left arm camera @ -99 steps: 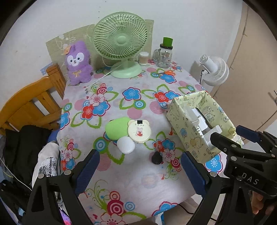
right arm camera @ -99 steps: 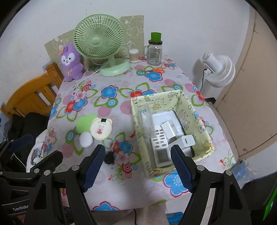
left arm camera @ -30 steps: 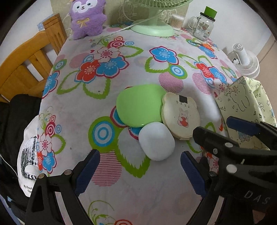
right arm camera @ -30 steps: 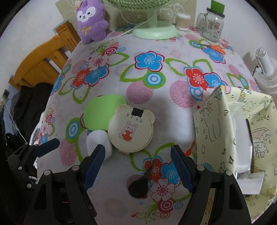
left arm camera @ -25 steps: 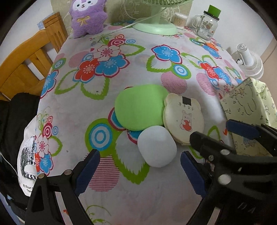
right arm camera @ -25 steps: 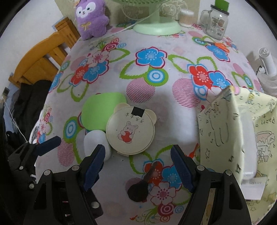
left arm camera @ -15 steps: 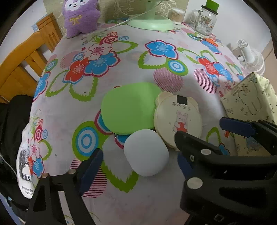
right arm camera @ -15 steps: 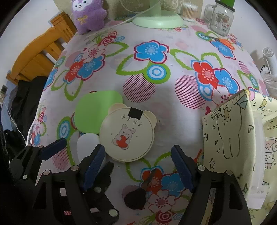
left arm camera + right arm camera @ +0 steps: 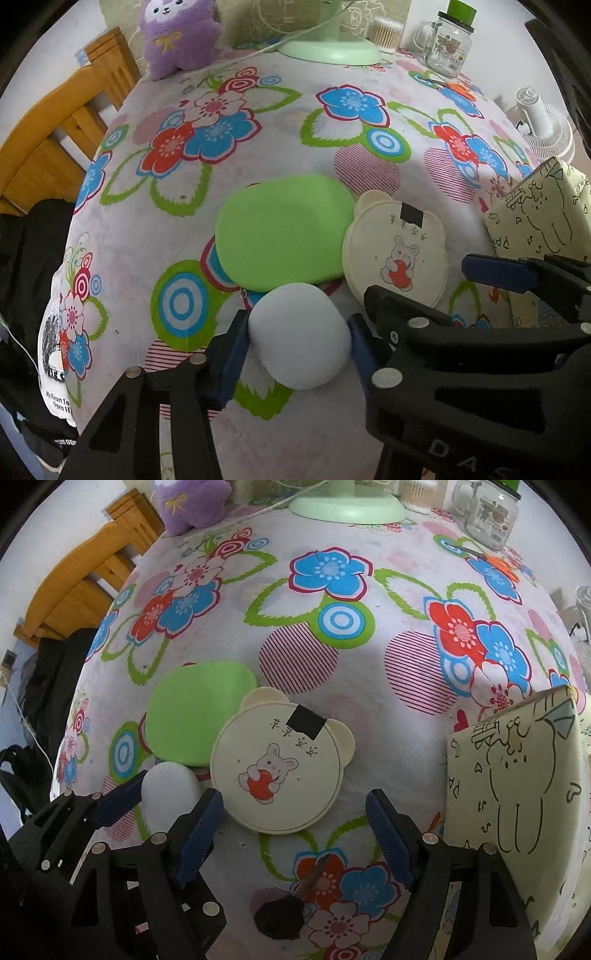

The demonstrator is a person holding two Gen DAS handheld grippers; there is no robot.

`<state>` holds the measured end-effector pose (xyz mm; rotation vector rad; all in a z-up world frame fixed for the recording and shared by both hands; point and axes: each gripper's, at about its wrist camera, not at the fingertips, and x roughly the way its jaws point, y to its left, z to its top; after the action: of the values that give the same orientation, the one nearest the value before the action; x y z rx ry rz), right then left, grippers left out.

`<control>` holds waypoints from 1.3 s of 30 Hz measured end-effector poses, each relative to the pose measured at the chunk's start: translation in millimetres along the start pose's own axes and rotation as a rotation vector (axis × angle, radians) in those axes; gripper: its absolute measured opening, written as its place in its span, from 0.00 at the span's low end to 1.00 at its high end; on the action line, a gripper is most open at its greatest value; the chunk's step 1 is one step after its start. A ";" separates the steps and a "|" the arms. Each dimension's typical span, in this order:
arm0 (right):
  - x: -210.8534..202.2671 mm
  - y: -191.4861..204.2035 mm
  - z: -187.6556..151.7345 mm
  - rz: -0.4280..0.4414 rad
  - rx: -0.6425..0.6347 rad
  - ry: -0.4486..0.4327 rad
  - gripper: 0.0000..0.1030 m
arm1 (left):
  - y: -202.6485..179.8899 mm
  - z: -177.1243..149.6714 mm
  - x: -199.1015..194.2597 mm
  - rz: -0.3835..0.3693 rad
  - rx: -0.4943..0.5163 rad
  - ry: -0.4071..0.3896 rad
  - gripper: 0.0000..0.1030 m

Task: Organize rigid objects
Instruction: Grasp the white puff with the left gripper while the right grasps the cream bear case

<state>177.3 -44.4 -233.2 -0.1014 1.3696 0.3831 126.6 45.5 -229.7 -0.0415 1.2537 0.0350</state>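
A purple plush toy [image 9: 180, 35] sits beside a green fan base [image 9: 330, 50].

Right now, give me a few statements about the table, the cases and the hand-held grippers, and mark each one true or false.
1. The white case sits between the left hand-held gripper's closing jaws. True.
2. The right hand-held gripper holds the bear case. False: its jaws are open and nothing is between them.
3. The green case lies beside the bear case. True.
4. The white case is in the box. False: it is on the tablecloth.
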 end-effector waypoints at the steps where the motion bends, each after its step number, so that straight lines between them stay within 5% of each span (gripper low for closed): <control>1: 0.3 0.4 0.6 0.001 -0.003 0.000 0.80 | 0.4 -0.1 -0.2 0.001 -0.002 0.003 0.53; 15: 8.2 17.8 11.0 0.007 -0.056 0.005 0.88 | 31.0 -7.7 -3.7 0.041 -0.063 0.044 0.53; 34: 17.3 15.8 27.3 -0.031 -0.058 -0.040 0.88 | 37.3 0.5 -1.0 0.044 -0.073 0.054 0.53; 39: 14.6 16.2 28.2 -0.039 -0.083 -0.057 0.82 | 34.4 3.6 0.4 0.058 -0.077 0.058 0.53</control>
<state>200.6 -18.0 -239.1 -0.1842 1.2941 0.4066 128.5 80.1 -229.4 -0.0729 1.3109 0.1327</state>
